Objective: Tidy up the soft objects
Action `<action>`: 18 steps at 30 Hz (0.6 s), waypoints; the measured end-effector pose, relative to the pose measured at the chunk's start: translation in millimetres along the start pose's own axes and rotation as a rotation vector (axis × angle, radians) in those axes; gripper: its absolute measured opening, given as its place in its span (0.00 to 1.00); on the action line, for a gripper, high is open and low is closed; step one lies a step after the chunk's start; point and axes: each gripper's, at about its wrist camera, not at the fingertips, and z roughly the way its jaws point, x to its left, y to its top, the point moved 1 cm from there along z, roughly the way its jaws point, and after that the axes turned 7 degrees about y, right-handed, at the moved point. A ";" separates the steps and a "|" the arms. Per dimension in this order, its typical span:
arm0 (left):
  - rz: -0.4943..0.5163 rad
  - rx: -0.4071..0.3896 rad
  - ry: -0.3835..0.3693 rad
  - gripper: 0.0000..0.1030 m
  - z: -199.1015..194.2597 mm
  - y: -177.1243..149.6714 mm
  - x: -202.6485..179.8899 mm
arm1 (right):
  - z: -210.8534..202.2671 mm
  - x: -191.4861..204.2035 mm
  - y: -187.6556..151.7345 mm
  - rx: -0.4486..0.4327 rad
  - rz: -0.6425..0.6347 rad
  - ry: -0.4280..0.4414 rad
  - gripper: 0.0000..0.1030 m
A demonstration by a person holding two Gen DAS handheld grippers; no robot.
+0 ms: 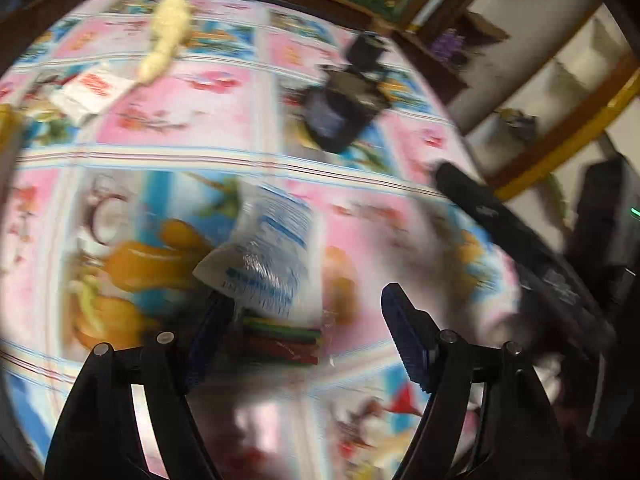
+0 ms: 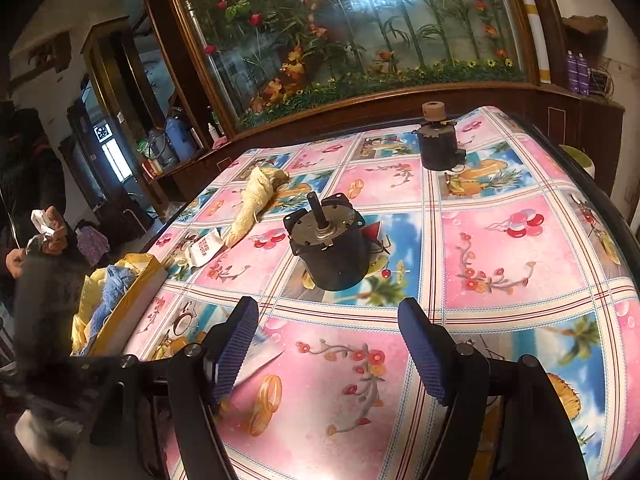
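The left wrist view is motion-blurred. My left gripper [image 1: 310, 332] is open above the flowery tablecloth [image 1: 180, 120]. A white packet with blue print [image 1: 272, 256] lies just ahead of its left finger [image 1: 212, 336], with a striped coloured item [image 1: 284, 338] under its near end, between the jaws. A cream cloth [image 1: 168, 36] and a white packet with red print [image 1: 94, 90] lie far back left. My right gripper [image 2: 330, 344] is open and holds nothing. The cream cloth [image 2: 256, 204] and red-print packet [image 2: 204, 248] lie ahead to its left.
Two black motors [image 2: 332, 240] [image 2: 438, 140] stand on the table; the nearer one is straight ahead of the right gripper. A yellow box [image 2: 132, 300] with a blue towel [image 2: 112, 280] sits at the table's left edge. A person's hand [image 2: 52, 232] holds something white there.
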 end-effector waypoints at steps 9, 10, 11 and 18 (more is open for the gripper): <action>-0.045 -0.073 0.074 0.73 -26.5 1.1 12.2 | -0.3 -10.5 0.3 -0.005 0.036 -0.025 0.73; -0.055 -0.071 0.079 0.73 -25.4 1.9 15.7 | -0.1 -10.0 0.2 -0.005 0.033 -0.025 0.73; -0.062 -0.070 0.082 0.73 -24.5 1.3 18.3 | 0.2 -9.3 0.1 -0.004 0.030 -0.026 0.73; -0.041 -0.070 0.103 0.73 -17.9 0.3 12.8 | 4.2 -9.3 -1.4 0.011 0.030 -0.026 0.74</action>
